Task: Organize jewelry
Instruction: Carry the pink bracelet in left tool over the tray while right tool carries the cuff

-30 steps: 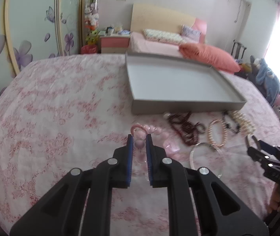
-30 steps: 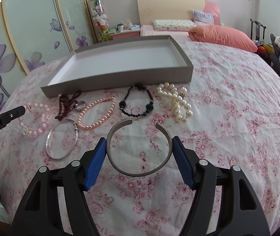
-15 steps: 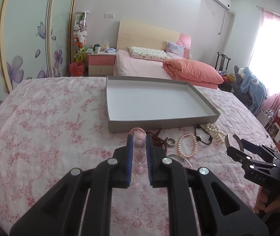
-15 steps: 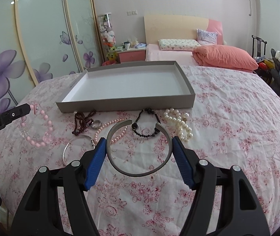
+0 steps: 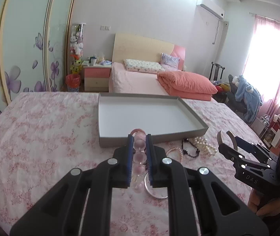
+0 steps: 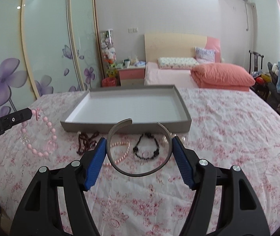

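My left gripper (image 5: 138,137) is shut on a pink bead bracelet (image 5: 139,157), which hangs free above the floral bedspread; in the right wrist view the bracelet (image 6: 40,153) dangles from the left gripper (image 6: 28,115). My right gripper (image 6: 138,139) is shut on a grey open cuff bangle (image 6: 138,174), its blue pads pressing on both sides of the cuff, held in the air. The left wrist view shows the right gripper (image 5: 223,137) at the right. A grey tray (image 6: 126,126) with a white floor lies just beyond both grippers with nothing in it.
On the bedspread in front of the tray lie a dark red bead bracelet (image 6: 84,141), a pink pearl bracelet (image 6: 120,153), a black bead bracelet (image 6: 146,147), white pearls (image 5: 203,145) and a thin silver bangle (image 5: 155,192). Behind stand a second bed (image 6: 169,74) and a wardrobe (image 6: 41,49).
Both grippers have risen from the bedspread and tipped upward. The pink bracelet left the sheet and now hangs from the left gripper; the cuff rose with the right one.
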`<state>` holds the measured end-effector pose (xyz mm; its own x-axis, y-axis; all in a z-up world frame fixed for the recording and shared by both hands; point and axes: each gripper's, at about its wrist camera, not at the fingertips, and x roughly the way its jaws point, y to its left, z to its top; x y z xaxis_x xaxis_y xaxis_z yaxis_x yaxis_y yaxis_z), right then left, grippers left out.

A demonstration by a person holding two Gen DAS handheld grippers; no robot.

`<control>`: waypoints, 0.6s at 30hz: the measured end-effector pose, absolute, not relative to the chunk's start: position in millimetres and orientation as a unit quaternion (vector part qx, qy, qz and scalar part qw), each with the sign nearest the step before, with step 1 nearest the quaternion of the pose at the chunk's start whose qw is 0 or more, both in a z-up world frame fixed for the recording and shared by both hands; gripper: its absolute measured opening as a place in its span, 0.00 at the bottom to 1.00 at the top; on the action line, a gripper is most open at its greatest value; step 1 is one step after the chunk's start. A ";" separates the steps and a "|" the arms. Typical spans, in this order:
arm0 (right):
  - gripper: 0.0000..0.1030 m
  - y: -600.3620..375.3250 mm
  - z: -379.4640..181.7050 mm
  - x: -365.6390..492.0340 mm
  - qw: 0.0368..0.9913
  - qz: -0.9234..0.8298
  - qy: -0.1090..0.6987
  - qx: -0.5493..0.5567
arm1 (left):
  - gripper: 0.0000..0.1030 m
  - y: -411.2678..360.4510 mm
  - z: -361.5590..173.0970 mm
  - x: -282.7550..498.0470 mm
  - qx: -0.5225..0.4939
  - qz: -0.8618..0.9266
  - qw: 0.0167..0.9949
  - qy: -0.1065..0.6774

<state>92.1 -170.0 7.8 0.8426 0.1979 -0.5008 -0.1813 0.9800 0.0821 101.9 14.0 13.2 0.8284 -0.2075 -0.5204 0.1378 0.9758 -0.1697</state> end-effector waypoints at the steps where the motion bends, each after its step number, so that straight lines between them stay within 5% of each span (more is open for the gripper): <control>1: 0.65 -170.2 10.9 91.8 0.962 0.098 0.255 0.015 | 0.13 12.4 15.5 101.6 -0.062 -0.092 0.955 0.274; 18: 0.65 -168.4 52.6 114.4 0.987 0.082 0.140 -0.007 | 0.13 -9.7 45.6 134.2 -0.047 -0.067 0.970 0.229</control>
<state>114.4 -168.4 52.6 0.9473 0.1602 -0.2775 -0.1639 0.9864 0.0098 134.2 -9.7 45.6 0.8859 -0.1509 -0.4386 0.1079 0.9867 -0.1216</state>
